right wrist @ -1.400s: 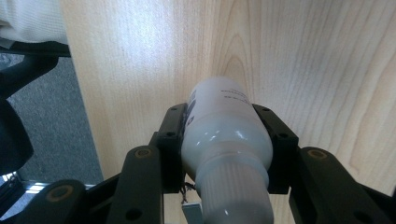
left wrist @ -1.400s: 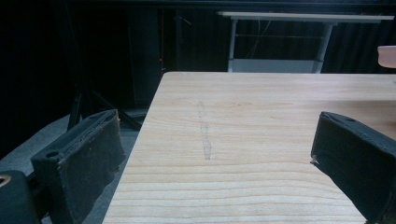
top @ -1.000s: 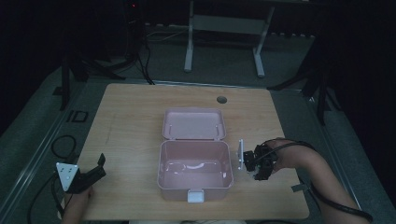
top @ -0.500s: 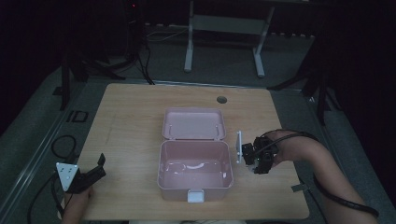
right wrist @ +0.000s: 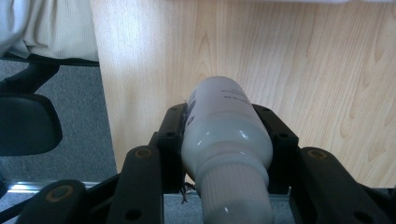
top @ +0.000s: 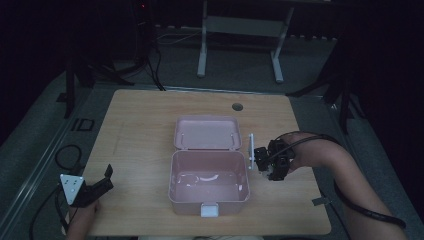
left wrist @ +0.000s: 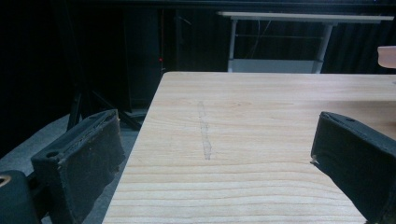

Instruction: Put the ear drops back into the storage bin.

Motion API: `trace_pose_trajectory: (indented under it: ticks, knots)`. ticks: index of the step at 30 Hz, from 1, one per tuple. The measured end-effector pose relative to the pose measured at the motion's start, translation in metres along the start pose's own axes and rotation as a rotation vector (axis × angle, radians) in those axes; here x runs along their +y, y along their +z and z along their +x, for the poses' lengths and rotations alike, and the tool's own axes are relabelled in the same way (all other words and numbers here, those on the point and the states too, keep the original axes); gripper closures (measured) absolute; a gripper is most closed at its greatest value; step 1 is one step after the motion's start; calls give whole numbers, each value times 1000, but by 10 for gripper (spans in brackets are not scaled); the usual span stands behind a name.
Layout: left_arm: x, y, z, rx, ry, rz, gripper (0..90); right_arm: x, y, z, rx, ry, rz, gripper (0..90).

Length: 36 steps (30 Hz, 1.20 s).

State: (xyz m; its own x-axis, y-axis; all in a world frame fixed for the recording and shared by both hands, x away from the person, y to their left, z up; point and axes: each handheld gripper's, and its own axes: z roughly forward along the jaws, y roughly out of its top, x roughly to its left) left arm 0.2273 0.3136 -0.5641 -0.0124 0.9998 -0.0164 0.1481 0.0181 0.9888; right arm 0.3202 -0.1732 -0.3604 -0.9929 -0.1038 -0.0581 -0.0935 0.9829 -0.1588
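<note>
From the high view, a pink box (top: pixel 210 182) sits open in the middle of the table (top: pixel 145 120), its lid (top: pixel 207 133) laid back flat on the far side and a white latch at its near wall. A small round hole (top: pixel 237 106) lies in the table top beyond the lid. The right gripper (top: pixel 263 161) hangs just beside the box's right wall, lifted off the table, its grey plate toward the box; the forearm comes in from the lower right with the wrist bent inward and a cable looped over it. The left gripper (top: pixel 102 182) rests at the table's near left corner, well apart from the box, pointing toward it. Past the table stands a pale frame (top: pixel 240 25) on a dark floor.

In the left gripper view, the two black jaws stand wide apart with bare table (left wrist: pixel 243 140) between them. A faint grey streak (left wrist: pixel 204 130) runs along the wood. A pink edge of the box (left wrist: pixel 387 56) shows at the far right.

In the right gripper view, the jaws are clamped on a white bottle (right wrist: pixel 224 135), one pad on each side of its body, ribbed cap toward the camera. The right gripper (right wrist: pixel 224 123) points down at the table (right wrist: pixel 303 60) near its edge; grey floor (right wrist: pixel 70 116), a dark chair part (right wrist: pixel 28 123) and pale cloth (right wrist: pixel 46 28) lie beyond.
</note>
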Motion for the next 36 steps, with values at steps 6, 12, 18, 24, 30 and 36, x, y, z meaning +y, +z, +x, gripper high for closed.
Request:
trace_pose_trajectory:
  ticks: [6,12,18,24,30,36]
  knots:
    - [0,0,0,0,1,1,24,11,-4,-1,-4,-11,-13,590]
    - [0,0,0,-1,1,0,24,25,-10,0,-5,-40,-23,590]
    - [0,0,0,-2,0,0,24,42,-11,-1,-3,-65,-26,590]
    - [0,0,0,-3,-1,-1,24,57,-11,0,1,-95,-21,590]
    - [0,0,0,-4,-1,-2,24,72,-8,0,6,-125,-16,590]
    - [0,0,0,-6,-3,-3,24,87,-4,0,14,-152,-13,590]
